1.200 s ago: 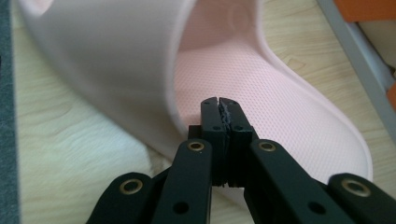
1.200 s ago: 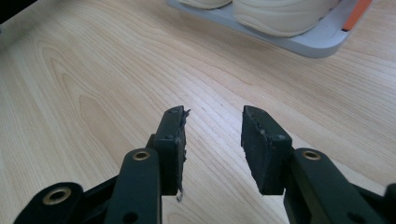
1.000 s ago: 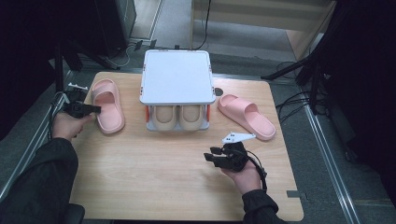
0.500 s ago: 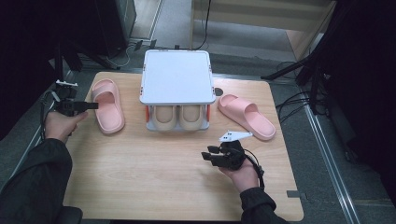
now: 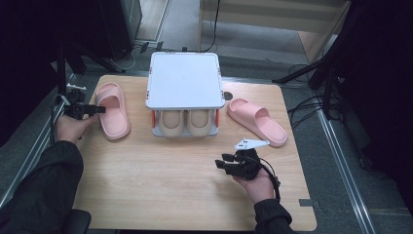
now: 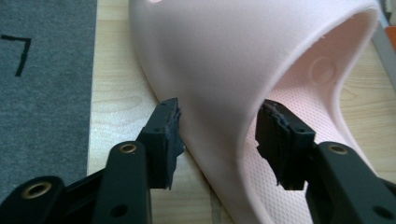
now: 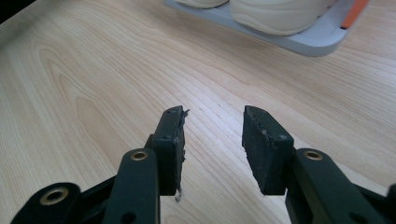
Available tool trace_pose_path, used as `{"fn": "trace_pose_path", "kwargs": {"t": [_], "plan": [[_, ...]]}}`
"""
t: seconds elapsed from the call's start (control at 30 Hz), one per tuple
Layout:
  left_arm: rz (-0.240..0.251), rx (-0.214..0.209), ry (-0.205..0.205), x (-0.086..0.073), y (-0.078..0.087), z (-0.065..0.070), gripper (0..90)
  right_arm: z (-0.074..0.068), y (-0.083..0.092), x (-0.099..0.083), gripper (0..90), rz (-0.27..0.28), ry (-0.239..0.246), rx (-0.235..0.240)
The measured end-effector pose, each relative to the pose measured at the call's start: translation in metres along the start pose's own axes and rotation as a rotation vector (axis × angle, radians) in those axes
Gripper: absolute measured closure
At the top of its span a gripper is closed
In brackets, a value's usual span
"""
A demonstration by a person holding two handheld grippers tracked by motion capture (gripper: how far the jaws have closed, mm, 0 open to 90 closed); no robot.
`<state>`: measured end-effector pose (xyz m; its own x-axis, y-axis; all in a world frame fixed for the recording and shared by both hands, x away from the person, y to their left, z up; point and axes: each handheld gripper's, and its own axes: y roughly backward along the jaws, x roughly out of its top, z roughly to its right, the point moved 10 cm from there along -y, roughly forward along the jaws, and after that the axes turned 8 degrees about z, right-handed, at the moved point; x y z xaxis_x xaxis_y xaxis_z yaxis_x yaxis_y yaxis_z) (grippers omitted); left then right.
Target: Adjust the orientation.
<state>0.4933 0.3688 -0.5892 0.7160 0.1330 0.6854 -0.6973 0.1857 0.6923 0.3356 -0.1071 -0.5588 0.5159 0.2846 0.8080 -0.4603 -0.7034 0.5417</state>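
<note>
Pink foam slide sandal [image 5: 113,116] lies at the table's [image 5: 160,190] left edge. The left gripper [image 6: 218,140], jaws just opened, straddles its strap without pinching. The right gripper [image 7: 212,149] waits half-open, empty. Closing off-centre could skid the sandal off.

light: overhead lamps are brightening the pale wooden table [image 5: 160,185] | surroundings: lying dark | shadows: falling soft | close views: blurring slightly at edges

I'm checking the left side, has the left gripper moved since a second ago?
Yes, slightly. The left gripper has slid toward the shoe rack, and its jaws, just opened, now straddle the strap of the left pink slipper without pressing it.
</note>
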Motion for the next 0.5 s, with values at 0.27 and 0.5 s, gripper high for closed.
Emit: {"fn": "trace_pose_path", "kwargs": {"t": [0.27, 0.5], "plan": [[0.017, 0.052, -0.013, 0.002, 0.0, -0.004, 68.0, 0.004, 0.005, -0.002, 59.5, 0.009, -0.017, -0.02], [0.01, 0.102, -0.032, 0.002, 0.007, -0.011, 83.0, 0.004, 0.004, -0.001, 59.4, 0.01, -0.015, -0.015]]}}
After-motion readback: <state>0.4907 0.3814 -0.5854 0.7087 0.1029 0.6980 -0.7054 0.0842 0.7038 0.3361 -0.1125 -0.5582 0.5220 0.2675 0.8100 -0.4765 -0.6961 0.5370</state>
